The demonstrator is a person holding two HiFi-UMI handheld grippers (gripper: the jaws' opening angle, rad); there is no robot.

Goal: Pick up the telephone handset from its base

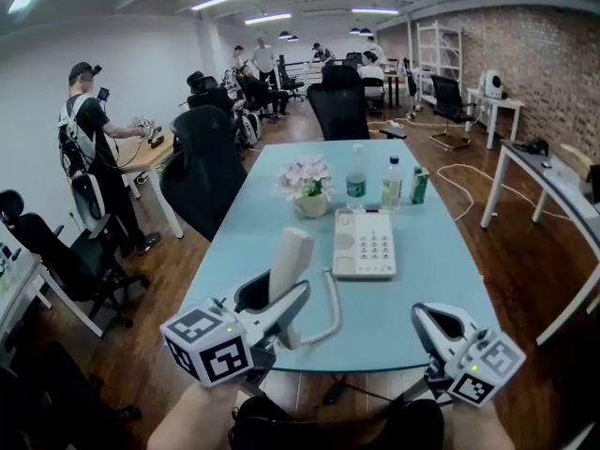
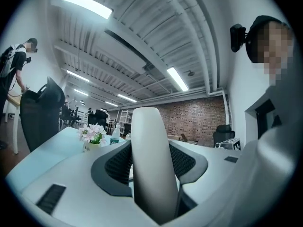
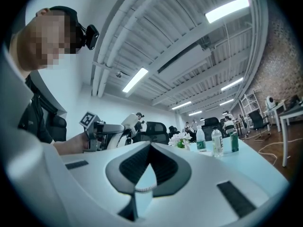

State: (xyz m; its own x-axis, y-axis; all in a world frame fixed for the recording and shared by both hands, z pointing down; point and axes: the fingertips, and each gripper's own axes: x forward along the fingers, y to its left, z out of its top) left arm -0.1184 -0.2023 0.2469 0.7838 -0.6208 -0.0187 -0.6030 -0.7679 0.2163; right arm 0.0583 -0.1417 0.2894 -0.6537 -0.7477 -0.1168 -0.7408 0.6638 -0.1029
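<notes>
Left tongs (image 2: 150, 148): clamped on the handset (image 1: 290, 259), a pad on either side, about its middle.
Right tongs (image 1: 435, 324): closed on nothing, with the tips together as far as their own view shows. You hold them at the near right part of the table (image 1: 412, 279).
Handset place: off its base (image 1: 365, 244), held up over the near left part of the table.
Handset axis: near upright, with the top end well above the pads and the lower end below them.
Base from tongs: beyond your left tongs and to their right, flat on the table, with its cradle side bare.
Cord (image 1: 330, 319): loops from the lower end of the handset back toward the base. Where it joins is too small to tell.
Nearer hand: your left has the handset. Your right is well apart from both handset and base.
Judgement: the pick looks done. Any further lift turns on cord slack, so watch that the base does not drag.
</notes>
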